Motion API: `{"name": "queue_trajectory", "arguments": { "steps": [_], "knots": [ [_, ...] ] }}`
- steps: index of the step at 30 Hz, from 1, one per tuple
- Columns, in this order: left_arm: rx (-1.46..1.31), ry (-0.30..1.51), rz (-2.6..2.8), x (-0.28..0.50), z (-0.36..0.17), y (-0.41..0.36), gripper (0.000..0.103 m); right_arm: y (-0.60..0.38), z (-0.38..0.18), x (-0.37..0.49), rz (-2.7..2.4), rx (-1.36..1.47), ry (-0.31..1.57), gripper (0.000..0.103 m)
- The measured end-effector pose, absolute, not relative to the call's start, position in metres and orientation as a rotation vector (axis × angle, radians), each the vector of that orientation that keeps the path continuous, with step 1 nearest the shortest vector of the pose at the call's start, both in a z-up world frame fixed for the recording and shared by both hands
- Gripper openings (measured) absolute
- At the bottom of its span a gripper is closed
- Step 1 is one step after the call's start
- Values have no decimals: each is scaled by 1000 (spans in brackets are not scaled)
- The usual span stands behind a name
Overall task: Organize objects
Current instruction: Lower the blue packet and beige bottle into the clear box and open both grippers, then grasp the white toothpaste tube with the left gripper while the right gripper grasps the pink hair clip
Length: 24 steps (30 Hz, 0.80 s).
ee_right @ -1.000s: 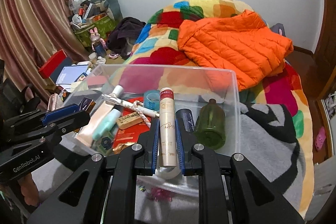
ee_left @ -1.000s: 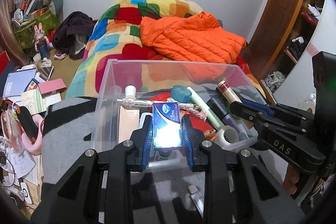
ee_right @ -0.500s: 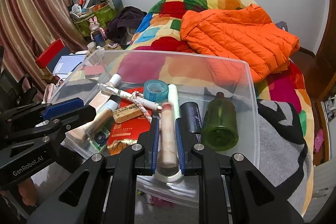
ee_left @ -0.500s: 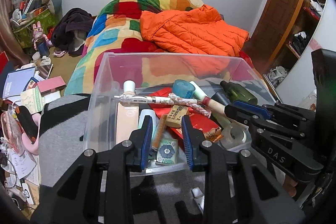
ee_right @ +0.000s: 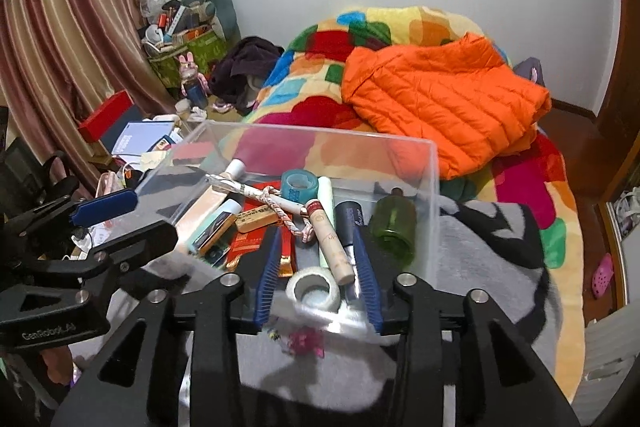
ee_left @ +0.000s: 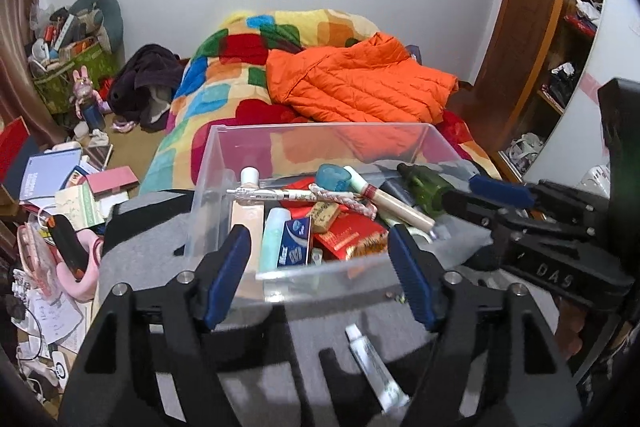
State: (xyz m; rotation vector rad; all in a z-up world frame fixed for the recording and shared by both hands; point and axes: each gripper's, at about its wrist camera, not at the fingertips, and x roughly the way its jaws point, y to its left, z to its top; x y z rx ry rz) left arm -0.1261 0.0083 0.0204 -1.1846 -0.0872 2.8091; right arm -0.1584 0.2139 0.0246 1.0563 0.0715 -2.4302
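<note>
A clear plastic bin (ee_left: 320,126) (ee_right: 320,135) stands on a grey blanket and holds several small items. My left gripper (ee_left: 316,243) hovers over its near wall with jaws opening and nothing between the pads. Below it, the blue packet (ee_left: 298,241) lies in the bin beside a mint tube. My right gripper (ee_right: 317,243) is also opening. The beige tube with a red cap (ee_right: 330,239) (ee_left: 396,201) rests on the pile between its fingers, free of the pads. Each gripper shows in the other's view, the right gripper (ee_left: 500,187) and the left gripper (ee_right: 106,205).
The bin also holds a green bottle (ee_right: 394,227), a white tape roll (ee_right: 313,289), teal tape (ee_right: 299,183) and a red packet. A small white tube (ee_left: 374,367) lies on the blanket near me. An orange jacket (ee_left: 360,83) lies on the quilted bed behind. Floor clutter lies left.
The left gripper let go of the blue packet and the right gripper let go of the beige tube; both now lie in the bin. Both grippers opened wider and pulled back and up.
</note>
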Motion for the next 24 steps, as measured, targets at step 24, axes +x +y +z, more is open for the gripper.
{"name": "queue_trajectory", "arguments": {
  "steps": [24],
  "knots": [
    [-1461, -107, 2603, -89, -62, 42, 54, 220, -35, -115, -2332, 1234, 169, 46]
  ]
}}
